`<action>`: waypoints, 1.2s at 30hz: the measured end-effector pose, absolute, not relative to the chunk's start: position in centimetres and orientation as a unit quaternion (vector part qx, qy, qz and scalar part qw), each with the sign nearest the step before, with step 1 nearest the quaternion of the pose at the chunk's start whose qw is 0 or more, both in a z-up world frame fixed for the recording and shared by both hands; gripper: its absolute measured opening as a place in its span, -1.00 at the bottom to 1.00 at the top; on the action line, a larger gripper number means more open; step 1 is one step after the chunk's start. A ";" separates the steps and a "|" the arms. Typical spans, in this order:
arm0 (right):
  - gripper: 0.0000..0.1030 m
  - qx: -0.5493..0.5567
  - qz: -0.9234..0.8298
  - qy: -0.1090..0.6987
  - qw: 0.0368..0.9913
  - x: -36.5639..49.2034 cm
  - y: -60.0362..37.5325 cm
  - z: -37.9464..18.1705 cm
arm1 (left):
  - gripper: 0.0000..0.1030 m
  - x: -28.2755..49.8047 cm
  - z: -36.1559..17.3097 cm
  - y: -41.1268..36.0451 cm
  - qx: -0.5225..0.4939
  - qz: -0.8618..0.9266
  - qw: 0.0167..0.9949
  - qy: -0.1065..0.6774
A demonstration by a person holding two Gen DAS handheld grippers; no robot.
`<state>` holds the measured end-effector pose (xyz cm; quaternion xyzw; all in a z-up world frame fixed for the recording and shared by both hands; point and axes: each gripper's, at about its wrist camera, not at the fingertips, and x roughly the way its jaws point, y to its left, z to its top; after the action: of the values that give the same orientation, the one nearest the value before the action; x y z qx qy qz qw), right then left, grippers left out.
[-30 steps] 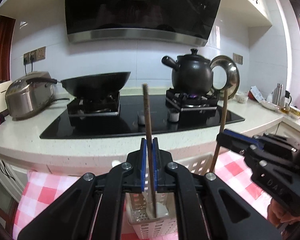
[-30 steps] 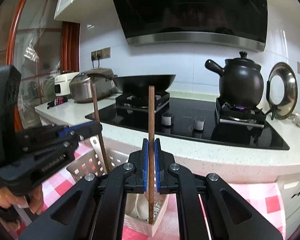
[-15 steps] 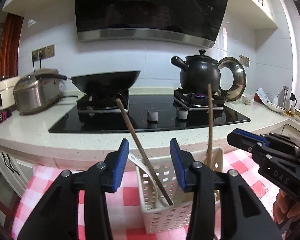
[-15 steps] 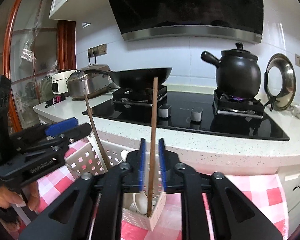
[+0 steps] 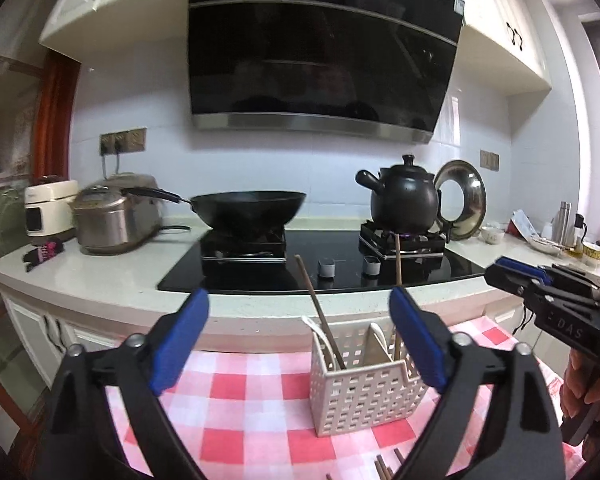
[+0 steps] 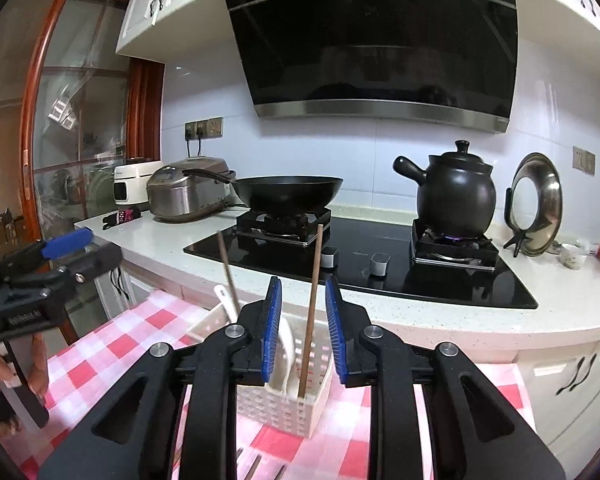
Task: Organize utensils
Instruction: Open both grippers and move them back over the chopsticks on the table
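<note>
Both chopsticks have dropped into the white basket [image 5: 366, 388] as both jaws opened: left gripper [image 5: 300, 340] released wide, right gripper [image 6: 300, 332] parted around its chopstick [image 6: 311, 300] without touching. Withdrawing carelessly could catch that leaning stick and tip the basket.

White tiled wall [image 5: 148, 92], black range hood [image 5: 320, 64], white cabinets [image 6: 168, 4], pale stone tabletop [image 5: 80, 276], wood-framed glass door [image 6: 76, 128] on my left.
</note>
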<state>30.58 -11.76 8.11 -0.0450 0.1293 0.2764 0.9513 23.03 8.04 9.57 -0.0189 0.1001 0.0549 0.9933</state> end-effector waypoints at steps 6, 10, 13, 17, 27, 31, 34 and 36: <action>-0.17 -0.039 0.271 0.138 0.952 26.5 -13.4 7.3 | 0.90 18.2 9.1 8.4 -0.031 0.052 0.992 0.107; 0.12 -0.033 0.275 0.161 0.947 24.4 -14.3 5.4 | 0.91 16.1 7.2 8.7 -0.041 0.056 0.989 0.127; 0.12 -0.027 0.276 0.184 0.943 23.1 -14.8 3.2 | 0.91 15.9 5.0 9.1 -0.053 0.055 0.984 0.158; 0.12 -0.018 0.270 0.219 0.937 22.3 -15.0 0.1 | 0.91 15.9 1.6 8.7 -0.051 0.067 0.978 0.191; 0.12 -0.006 0.258 0.313 0.914 22.8 -14.1 -7.0 | 0.91 16.9 -5.0 8.1 -0.086 0.065 0.954 0.279; 0.12 -0.012 0.253 0.340 0.906 23.3 -13.1 -8.2 | 0.90 17.4 -6.0 8.1 -0.088 0.066 0.948 0.299; 0.12 -0.022 0.249 0.352 0.902 23.8 -12.4 -8.7 | 0.90 17.8 -6.4 8.0 -0.081 0.067 0.946 0.308; 0.11 -0.026 0.242 0.360 0.901 24.2 -12.1 -9.1 | 0.90 18.0 -6.7 8.0 -0.074 0.072 0.944 0.315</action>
<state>24.21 -12.07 -9.05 -0.0263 0.3600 0.2424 0.9006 18.01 7.99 -6.70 -0.0740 0.3146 0.0717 0.9436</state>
